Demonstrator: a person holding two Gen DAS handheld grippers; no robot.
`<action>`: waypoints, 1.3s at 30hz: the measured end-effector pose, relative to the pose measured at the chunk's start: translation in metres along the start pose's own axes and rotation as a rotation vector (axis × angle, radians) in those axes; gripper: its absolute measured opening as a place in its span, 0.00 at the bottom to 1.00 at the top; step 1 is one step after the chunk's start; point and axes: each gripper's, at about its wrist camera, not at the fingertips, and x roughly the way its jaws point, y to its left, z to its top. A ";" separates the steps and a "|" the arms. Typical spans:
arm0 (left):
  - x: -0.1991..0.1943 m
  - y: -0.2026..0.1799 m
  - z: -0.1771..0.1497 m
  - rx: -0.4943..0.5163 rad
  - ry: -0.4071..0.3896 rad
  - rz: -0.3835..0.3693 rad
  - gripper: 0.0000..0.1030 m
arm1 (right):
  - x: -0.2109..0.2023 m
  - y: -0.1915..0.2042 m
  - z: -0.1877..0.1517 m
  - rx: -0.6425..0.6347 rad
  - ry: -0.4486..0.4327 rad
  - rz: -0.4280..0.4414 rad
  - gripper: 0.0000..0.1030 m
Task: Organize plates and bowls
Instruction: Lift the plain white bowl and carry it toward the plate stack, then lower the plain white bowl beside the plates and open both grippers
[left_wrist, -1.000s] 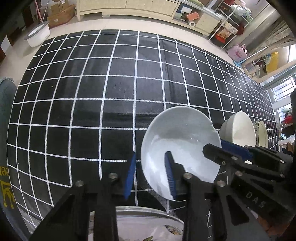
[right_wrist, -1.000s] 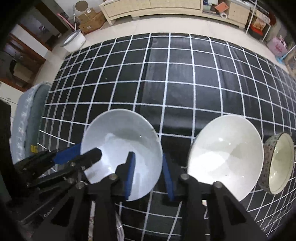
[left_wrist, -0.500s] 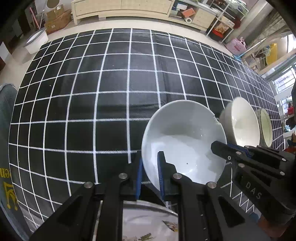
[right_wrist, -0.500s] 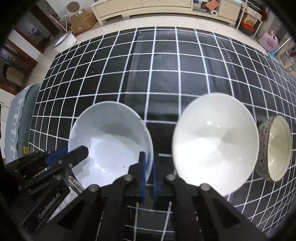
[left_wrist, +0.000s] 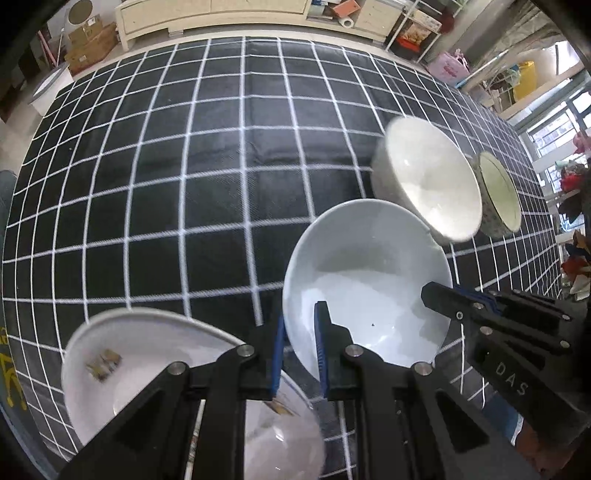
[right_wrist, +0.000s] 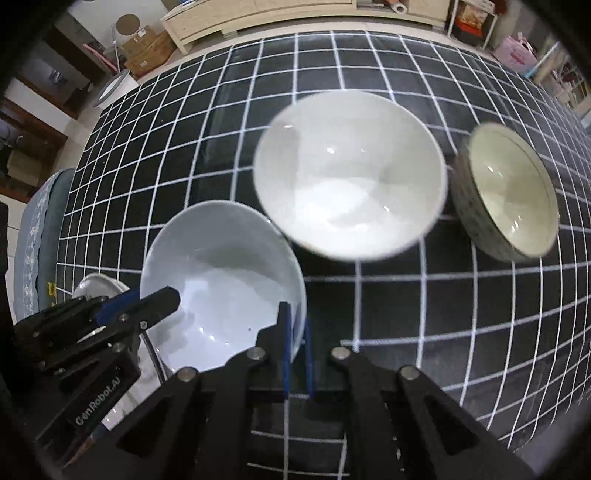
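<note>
Clamping one pale blue bowl (left_wrist: 364, 280) from opposite rims, the left gripper (left_wrist: 298, 345) and right gripper (right_wrist: 296, 345) are both closed on it; a second ago both stood open. The bowl now sits raised over the plate (left_wrist: 122, 373) at 7 o'clock, the white bowl (right_wrist: 349, 173) at 1 o'clock.

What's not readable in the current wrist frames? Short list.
- Plate, left wrist view: near half covered by the left gripper; print motif blurred.
- Same plate, right wrist view: only a sliver shows behind the left gripper's fingers.
- White bowl, right wrist view: rim motion-blurred; whether it touches the blue-white bowl is unclear.
- Patterned bowl, left wrist view: partly hidden by the white bowl; pattern too small.
</note>
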 end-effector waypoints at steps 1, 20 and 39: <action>0.001 -0.008 -0.005 0.015 0.002 0.005 0.13 | -0.002 -0.003 -0.004 0.001 -0.005 -0.006 0.09; -0.005 -0.056 -0.070 0.014 0.035 0.010 0.13 | -0.027 -0.038 -0.078 0.012 -0.006 -0.015 0.09; -0.005 -0.069 -0.100 0.005 0.042 -0.009 0.13 | -0.037 -0.039 -0.110 -0.023 -0.001 -0.074 0.09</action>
